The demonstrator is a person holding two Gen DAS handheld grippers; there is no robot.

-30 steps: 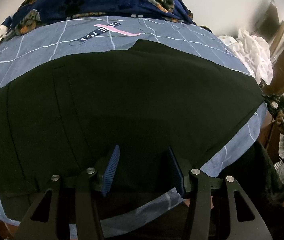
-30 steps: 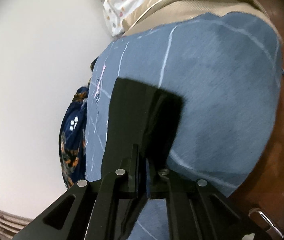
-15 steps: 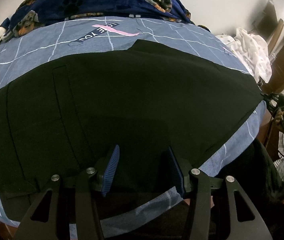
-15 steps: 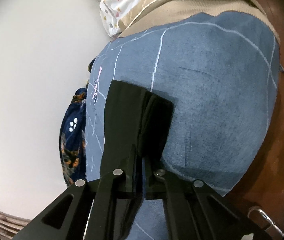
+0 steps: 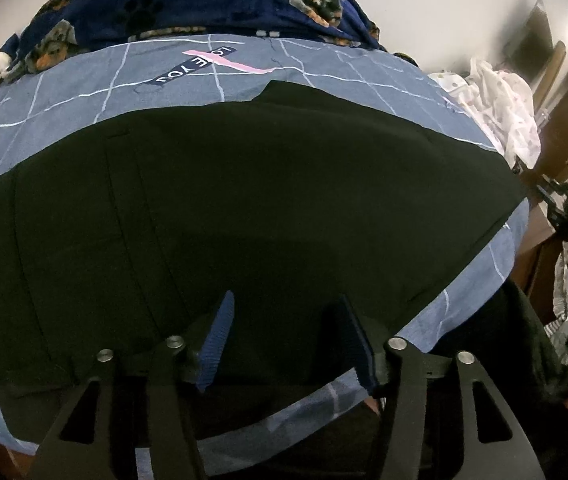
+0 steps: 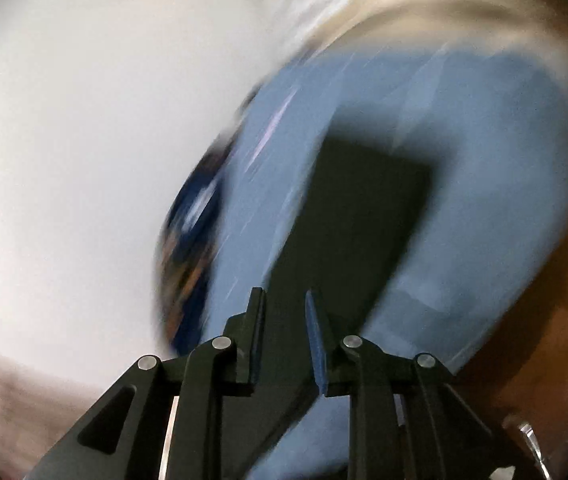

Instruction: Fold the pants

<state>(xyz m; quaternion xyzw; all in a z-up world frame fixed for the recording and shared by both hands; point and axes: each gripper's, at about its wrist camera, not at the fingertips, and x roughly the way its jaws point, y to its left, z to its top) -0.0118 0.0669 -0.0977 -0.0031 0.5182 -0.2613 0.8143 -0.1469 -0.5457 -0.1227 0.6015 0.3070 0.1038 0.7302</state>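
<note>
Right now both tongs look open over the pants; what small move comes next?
Probably bring the right tongs back down onto the near end of the black pants. They hang open, gripping nothing, and the pants lie flat, not yet folded across.

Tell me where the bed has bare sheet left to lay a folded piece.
Black pants cover most of the blue sheet. Free: the band between the pants' far edge and the dog-print blanket, and a narrow strip along the near right edge by the left gripper. The far right corner holds white clothes. The right view is too blurred to judge.
</note>
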